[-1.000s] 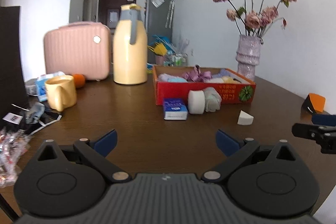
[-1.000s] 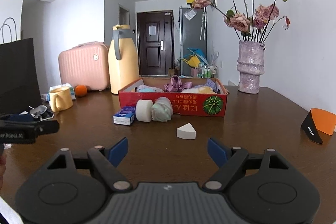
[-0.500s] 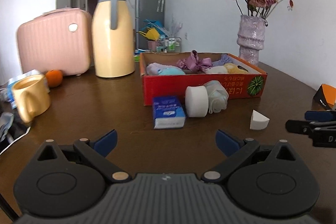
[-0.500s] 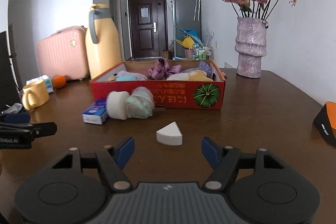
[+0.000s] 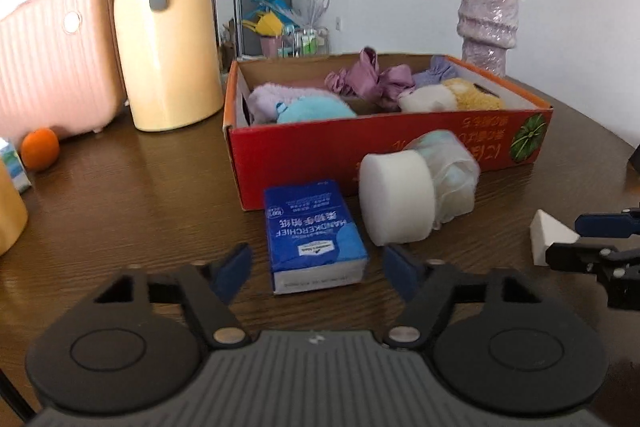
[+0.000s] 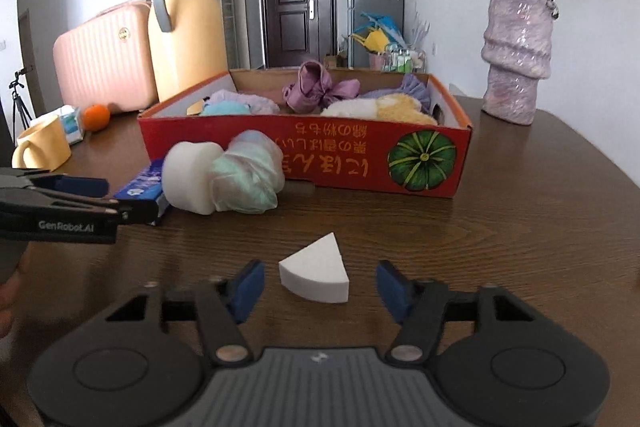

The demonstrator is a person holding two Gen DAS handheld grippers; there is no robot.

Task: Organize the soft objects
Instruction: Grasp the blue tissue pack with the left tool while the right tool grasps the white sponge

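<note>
A red cardboard box point(image 5: 384, 151) point(image 6: 352, 163) holds several soft toys and cloths. In front of it lie a blue tissue pack point(image 5: 314, 235) point(image 6: 140, 185), a white foam roll point(image 5: 396, 203) point(image 6: 188, 183) and a pale mesh puff point(image 5: 452, 167) point(image 6: 248, 183). A white wedge sponge point(image 6: 316, 269) point(image 5: 550, 237) lies on the table. My left gripper point(image 5: 316, 267) is open with the tissue pack between its fingers. My right gripper point(image 6: 318, 285) is open with the wedge sponge between its fingers.
A yellow thermos jug point(image 5: 166, 23), a pink case point(image 5: 52, 63), an orange point(image 5: 39, 149) and a yellow mug point(image 6: 40, 149) stand at the left. A purple vase point(image 6: 520, 55) with dried flowers stands behind the box at the right.
Both grippers have moved forward and down: the left has closed in on the tissue pack, the right on the wedge sponge. Both stay open.
</note>
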